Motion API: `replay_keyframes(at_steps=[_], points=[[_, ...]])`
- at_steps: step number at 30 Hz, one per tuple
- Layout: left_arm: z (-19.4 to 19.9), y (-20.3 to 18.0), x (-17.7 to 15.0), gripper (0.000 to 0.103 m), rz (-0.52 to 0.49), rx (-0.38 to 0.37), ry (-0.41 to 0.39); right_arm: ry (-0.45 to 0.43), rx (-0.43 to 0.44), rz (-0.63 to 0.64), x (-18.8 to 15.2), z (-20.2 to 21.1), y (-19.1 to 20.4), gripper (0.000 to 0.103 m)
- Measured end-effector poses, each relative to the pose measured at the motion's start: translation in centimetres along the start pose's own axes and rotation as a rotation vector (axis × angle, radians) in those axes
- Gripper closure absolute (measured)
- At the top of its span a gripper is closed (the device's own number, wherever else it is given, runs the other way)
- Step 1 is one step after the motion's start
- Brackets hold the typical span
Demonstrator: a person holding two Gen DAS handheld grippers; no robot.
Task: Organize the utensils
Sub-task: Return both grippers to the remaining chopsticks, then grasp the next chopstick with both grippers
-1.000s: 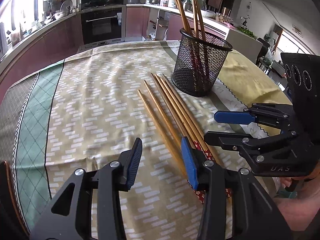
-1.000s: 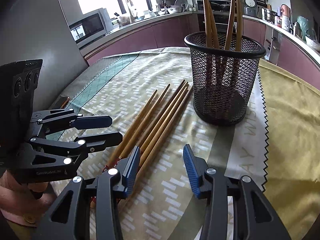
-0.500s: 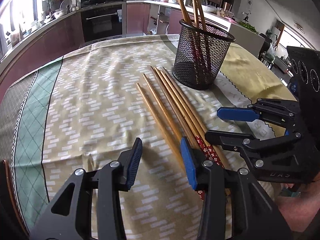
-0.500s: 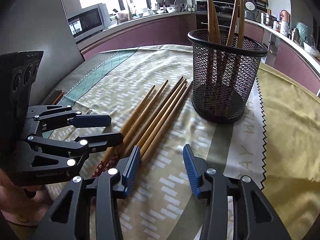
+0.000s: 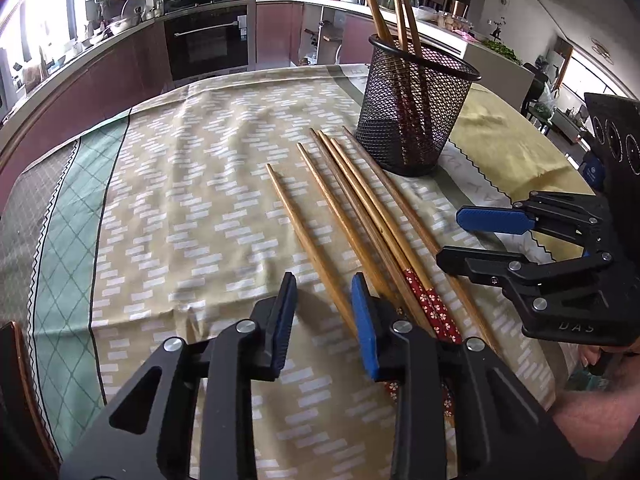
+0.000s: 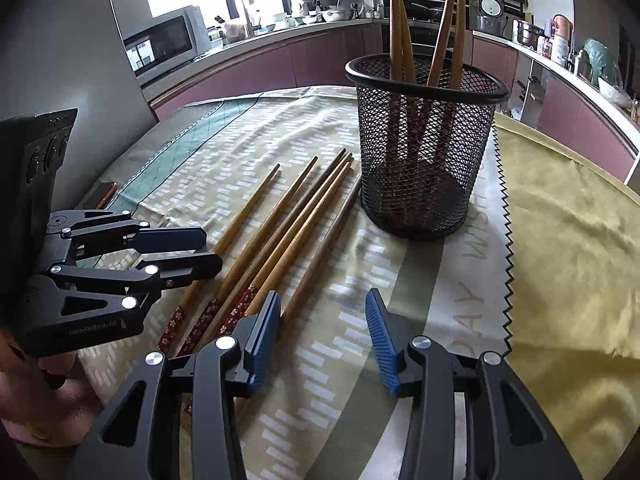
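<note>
On the surface (image 5: pixel 168 208), spread with a patterned cloth, 6 wooden chopsticks (image 5: pixel 362 216) lie side by side, their narrow tips pointing far toward a black mesh holder (image 5: pixel 416 116) that stands upright just beyond them. 4 more chopsticks (image 6: pixel 424 40) stand leaning inside the holder. The left gripper (image 5: pixel 324 320) hangs low over the near ends of the loose chopsticks; its jaws are closing, and the leftmost chopstick (image 5: pixel 308 240) runs down into the gap between the blue pads, though the pads do not yet press on it. The right gripper (image 6: pixel 322 332) hovers released, its jaws apart over bare cloth just right of the bundle, with its left pad beside the rightmost chopstick (image 6: pixel 324 240). The near ends of some chopsticks carry a red flowered pattern (image 5: pixel 430 308).
</note>
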State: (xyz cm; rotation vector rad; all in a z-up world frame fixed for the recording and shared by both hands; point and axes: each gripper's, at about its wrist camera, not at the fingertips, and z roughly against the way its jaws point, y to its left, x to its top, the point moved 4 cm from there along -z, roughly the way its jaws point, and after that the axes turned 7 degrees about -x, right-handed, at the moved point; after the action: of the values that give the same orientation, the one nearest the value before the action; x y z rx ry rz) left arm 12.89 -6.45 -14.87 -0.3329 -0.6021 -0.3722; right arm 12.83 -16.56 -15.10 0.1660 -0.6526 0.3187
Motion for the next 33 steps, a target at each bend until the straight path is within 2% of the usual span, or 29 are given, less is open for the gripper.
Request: replay_keyframes(at_steps=[6, 12, 17, 21, 23, 29, 33], points=[[-0.2, 0.4, 0.3, 0.076, 0.013, -0.014, 0.006, 0.006, -0.015, 0.024, 0.6, -0.5, 0.3, 0.064], [-0.5, 0.9, 0.9, 0.084, 0.035, -0.009, 0.009, 0.008, -0.018, 0.026, 1.7, -1.6, 0.7, 0.068], [-0.8, 1.4, 1.2, 0.089, 0.068, -0.011, 0.009, 0.005, -0.013, -0.01, 2.4, -2.2, 0.3, 0.079], [-0.8, 1.4, 1.3, 0.09, 0.084, -0.005, 0.005, 0.005, 0.012, -0.054, 2.3, -2.1, -0.1, 0.085], [-0.8, 1.6, 1.3, 0.093, 0.105, -0.004, 0.001, 0.006, 0.038, -0.082, 2.2, -2.0, -0.4, 0.093], [-0.4, 2.1, 1.1, 0.095, 0.142, 0.002, -0.012, 0.005, 0.089, -0.162, 1.8, -1.8, -1.2, 0.096], [0.3, 1.8, 1.2, 0.095, 0.135, -0.02, -0.034, -0.021, 0.11, -0.197, 1.8, -0.9, -1.8, 0.097]])
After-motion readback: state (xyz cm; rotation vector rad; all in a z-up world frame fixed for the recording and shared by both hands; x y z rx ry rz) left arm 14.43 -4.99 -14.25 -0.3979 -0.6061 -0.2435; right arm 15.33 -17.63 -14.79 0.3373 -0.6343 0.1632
